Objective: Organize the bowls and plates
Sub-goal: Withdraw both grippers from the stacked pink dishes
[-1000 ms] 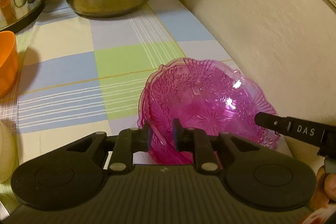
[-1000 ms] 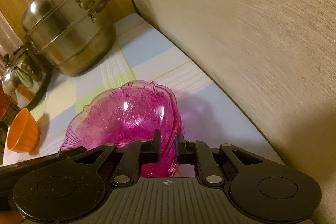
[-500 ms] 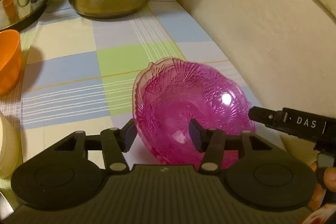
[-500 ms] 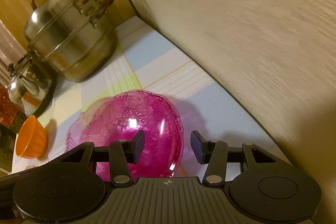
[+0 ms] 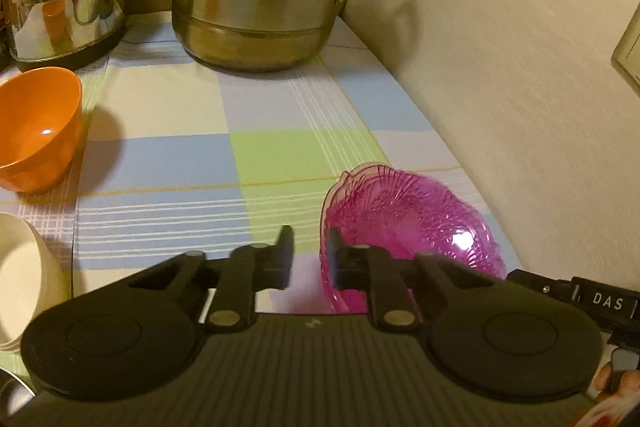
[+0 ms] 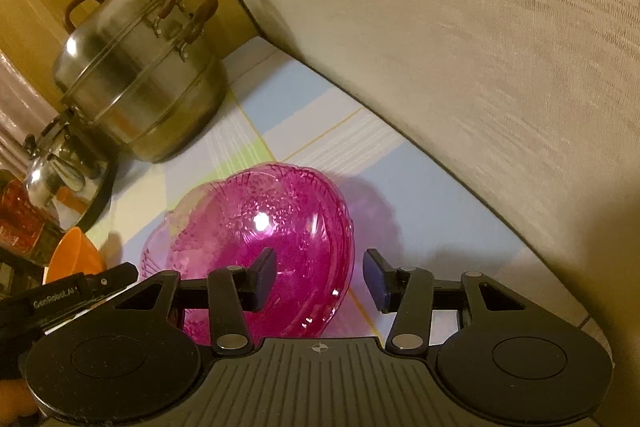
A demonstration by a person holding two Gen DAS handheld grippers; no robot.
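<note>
Left claw (image 5: 310, 259) is pulling back with its jaws nearly together and nothing pinched between them; a strip of checked cloth is showing between its left finger and the rim of the pink bowl (image 5: 408, 227). A second ago it was clamping that rim, so it is now letting the bowl stand on its own. Right claw (image 6: 320, 279) is doing likewise: a second ago it was shut on the opposite rim, and now its jaws are standing apart, with the bowl's near edge lying loosely between them and no pad pressing on it. The pink bowl is sitting on the desk (image 5: 180, 155) close beside the wall (image 5: 520, 107), apparently settling upright. Judging from this, the placing of this bowl is finishing. The orange bowl (image 5: 36, 131) and the cream bowl (image 5: 20, 287) are waiting well apart at the left edge, likely next to be gathered.
</note>
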